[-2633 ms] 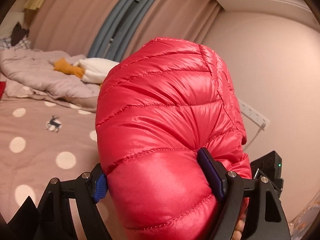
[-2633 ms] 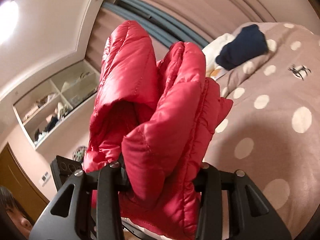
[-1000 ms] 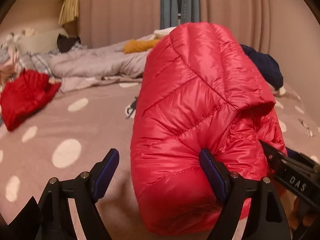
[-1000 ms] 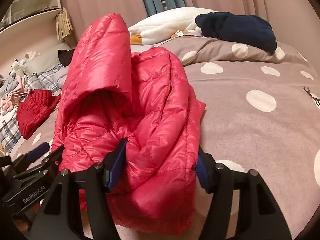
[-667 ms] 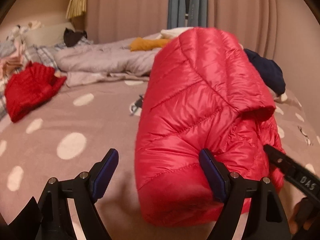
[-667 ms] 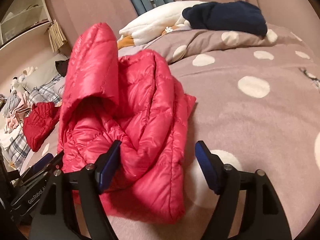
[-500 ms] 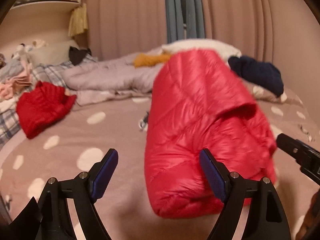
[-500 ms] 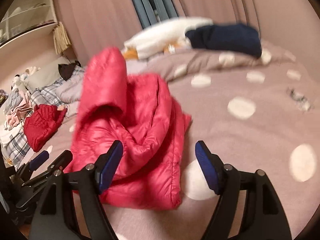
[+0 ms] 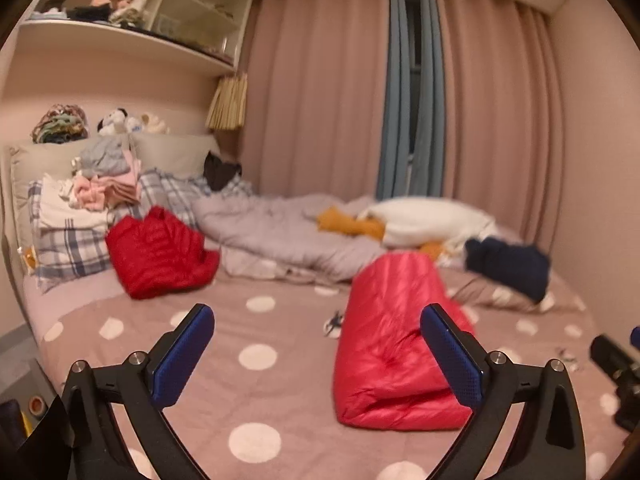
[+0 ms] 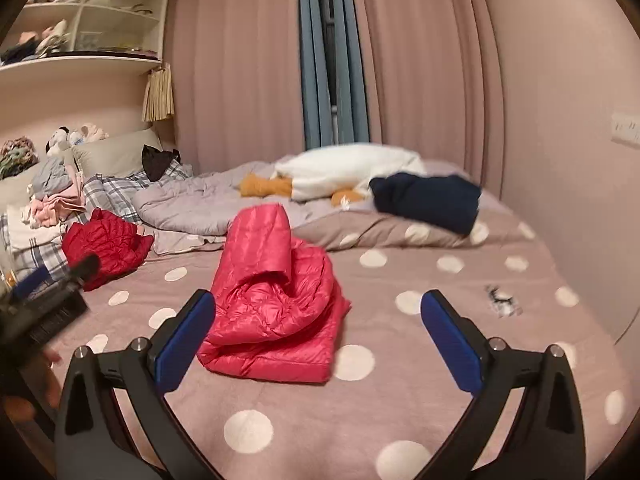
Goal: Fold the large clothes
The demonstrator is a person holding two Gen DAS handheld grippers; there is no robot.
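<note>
Left gripper (image 9: 316, 356): black two-finger tongs with blue pads, its jaws have just been opening and stand wide apart, nothing pressed between them; it hangs above the near edge of the bed.
Right gripper (image 10: 318, 340): same black tongs with blue pads, jaws likewise just opened and standing wide, holding nothing; the bare bedspread shows between the pads.
Jacket (image 10: 276, 304): bright red quilted puffer jacket, glossy, folded into a thick bundle; it lies on the bed ahead of both grippers, apart from every pad, near the middle of the near half.
Bed (image 10: 400, 408): wide bed under a dusty-pink bedspread with white dots.
Far edge of the bed: a rumpled grey duvet (image 9: 280, 236), a white and orange plush toy (image 10: 344, 176) and a folded navy garment (image 10: 428, 200) toward the far right corner.
Left edge of the bed: a darker red quilted garment (image 9: 158, 256) in a loose heap, beside plaid pillows (image 9: 68, 248) stacked with folded clothes.
Behind: pink curtains (image 9: 320, 100) with a blue strip in the gap.
</note>
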